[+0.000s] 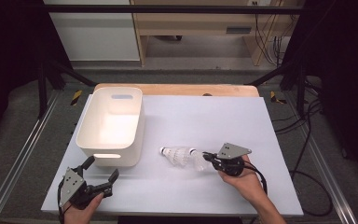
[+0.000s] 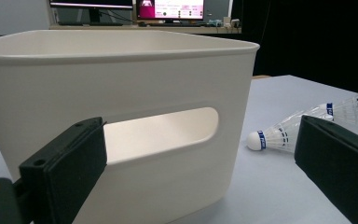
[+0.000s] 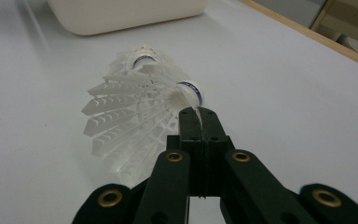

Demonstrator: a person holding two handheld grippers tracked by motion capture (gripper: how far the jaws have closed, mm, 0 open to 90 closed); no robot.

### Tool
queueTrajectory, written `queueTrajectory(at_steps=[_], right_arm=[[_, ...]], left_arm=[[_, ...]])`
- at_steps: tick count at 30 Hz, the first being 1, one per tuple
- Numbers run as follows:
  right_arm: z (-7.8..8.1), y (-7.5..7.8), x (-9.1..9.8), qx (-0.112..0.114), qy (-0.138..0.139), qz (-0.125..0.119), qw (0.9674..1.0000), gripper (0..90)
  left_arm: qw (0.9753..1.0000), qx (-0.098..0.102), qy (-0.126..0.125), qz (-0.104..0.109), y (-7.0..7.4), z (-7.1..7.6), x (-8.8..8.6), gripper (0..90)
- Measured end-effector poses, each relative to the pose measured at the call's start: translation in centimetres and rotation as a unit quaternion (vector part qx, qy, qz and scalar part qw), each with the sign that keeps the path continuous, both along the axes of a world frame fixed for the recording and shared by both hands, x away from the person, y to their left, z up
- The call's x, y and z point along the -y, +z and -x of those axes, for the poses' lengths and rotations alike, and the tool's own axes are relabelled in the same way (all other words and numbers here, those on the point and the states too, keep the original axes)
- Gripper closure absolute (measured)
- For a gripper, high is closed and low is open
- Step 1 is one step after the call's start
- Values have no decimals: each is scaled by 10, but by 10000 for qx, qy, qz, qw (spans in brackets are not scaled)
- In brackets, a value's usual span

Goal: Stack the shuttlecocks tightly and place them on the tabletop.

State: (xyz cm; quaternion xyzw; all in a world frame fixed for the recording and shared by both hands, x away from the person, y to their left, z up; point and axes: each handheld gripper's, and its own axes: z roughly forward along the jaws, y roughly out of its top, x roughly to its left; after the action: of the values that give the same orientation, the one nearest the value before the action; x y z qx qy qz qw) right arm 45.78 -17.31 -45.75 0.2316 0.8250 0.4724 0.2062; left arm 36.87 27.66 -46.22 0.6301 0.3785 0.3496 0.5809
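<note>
Right gripper view: near shuttlecock (image 3: 135, 126) lying on white table (image 3: 284, 93), skirt edge being pinched between clenched jaws of right gripper (image 3: 199, 122). Second shuttlecock (image 1: 175, 154) resting just beside it, cork toward white bin (image 1: 112, 126). Left gripper (image 1: 101, 170) hovering near bin front wall, jaws released, gripping nothing.

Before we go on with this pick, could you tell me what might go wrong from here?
1. The right gripper pinches only a thin edge of the nearer shuttlecock's skirt, so it may slip out or bend feathers when lifted.
2. The second shuttlecock lies against the held one and could be dragged along or rolled away.
3. The open left gripper sits close to the white bin and might nudge it.
</note>
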Motion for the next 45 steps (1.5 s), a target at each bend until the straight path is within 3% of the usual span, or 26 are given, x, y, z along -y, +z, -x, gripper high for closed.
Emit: queueTrajectory(at_steps=[26,45], right_arm=[[-11,-15,-26,-217,263,86,9994,900],[-22,-16,-28,-324,203,30,9993,900]], left_arm=[[10000,11,4,-5,1,1,0,23],[10000,18,-19,-28,1,1,1,23]])
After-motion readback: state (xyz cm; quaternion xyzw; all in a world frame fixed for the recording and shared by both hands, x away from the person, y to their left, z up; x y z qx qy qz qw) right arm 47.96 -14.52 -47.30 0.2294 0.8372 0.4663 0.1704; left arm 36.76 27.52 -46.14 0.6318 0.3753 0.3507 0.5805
